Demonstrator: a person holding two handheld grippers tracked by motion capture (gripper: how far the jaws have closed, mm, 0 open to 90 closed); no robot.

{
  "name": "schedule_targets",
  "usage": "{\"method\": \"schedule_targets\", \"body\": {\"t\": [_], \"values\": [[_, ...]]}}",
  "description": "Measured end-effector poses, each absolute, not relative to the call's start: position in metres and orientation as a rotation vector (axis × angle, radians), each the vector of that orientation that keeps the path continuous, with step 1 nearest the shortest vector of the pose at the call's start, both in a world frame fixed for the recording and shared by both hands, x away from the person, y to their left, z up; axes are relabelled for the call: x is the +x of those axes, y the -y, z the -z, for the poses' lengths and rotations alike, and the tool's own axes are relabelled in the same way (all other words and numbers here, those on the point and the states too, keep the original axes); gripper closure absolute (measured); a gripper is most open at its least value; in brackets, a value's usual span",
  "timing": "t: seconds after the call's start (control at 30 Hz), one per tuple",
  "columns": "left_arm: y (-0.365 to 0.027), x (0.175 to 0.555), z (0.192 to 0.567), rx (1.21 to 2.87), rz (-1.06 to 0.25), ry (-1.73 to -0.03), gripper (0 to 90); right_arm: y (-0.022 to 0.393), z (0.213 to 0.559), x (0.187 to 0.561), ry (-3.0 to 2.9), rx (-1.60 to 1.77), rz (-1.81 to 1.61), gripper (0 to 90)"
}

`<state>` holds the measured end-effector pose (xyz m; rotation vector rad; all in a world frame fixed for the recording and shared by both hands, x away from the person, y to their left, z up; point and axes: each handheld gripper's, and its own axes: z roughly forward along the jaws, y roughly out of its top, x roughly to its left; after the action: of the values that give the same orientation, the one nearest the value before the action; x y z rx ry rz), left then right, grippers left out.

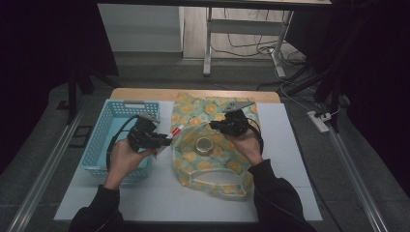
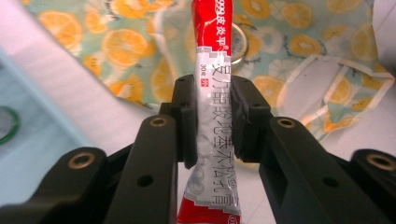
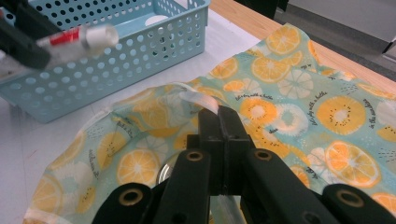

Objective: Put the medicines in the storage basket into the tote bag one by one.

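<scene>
A fabric bag (image 1: 212, 145) printed with orange slices lies on the white table, its mouth held open. Inside it sits a small round tin (image 1: 204, 145). My left gripper (image 1: 162, 141) is shut on a red and silver tube (image 2: 215, 116) and holds it at the bag's left edge, cap end toward the opening. The tube (image 3: 79, 37) also shows in the right gripper view, in front of the basket. My right gripper (image 1: 215, 125) is shut on the bag's clear rim (image 3: 201, 100), lifting the upper edge of the fabric bag (image 3: 299, 107).
A light blue perforated basket (image 1: 104, 140) stands left of the bag, under my left hand; the basket (image 3: 140, 51) holds a white round item. The table's wooden far edge (image 1: 145, 93) lies beyond. Metal table legs and cables are on the floor behind.
</scene>
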<state>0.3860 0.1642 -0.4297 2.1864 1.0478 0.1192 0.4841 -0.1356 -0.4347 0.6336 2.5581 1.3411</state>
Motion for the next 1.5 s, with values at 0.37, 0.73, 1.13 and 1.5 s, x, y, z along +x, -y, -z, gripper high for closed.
{"method": "schedule_targets", "body": {"t": [0.37, 0.73, 1.13, 1.5], "values": [[-0.132, 0.390, 0.440, 2.241, -0.079, -0.973, 72.9, 0.136, 0.434, 0.484, -2.555, 0.633, -1.344, 90.0], [-0.105, 0.397, 0.446, 2.277, -0.066, -0.923, 72.9, 0.135, 0.434, 0.483, -2.557, 0.631, -1.343, 90.0], [-0.085, 0.409, 0.453, 2.300, -0.050, -0.909, 72.9, 0.134, 0.434, 0.483, -2.555, 0.628, -1.357, 90.0], [-0.064, 0.425, 0.461, 2.303, -0.073, -0.911, 72.8, 0.134, 0.434, 0.483, -2.554, 0.632, -1.356, 90.0]]}}
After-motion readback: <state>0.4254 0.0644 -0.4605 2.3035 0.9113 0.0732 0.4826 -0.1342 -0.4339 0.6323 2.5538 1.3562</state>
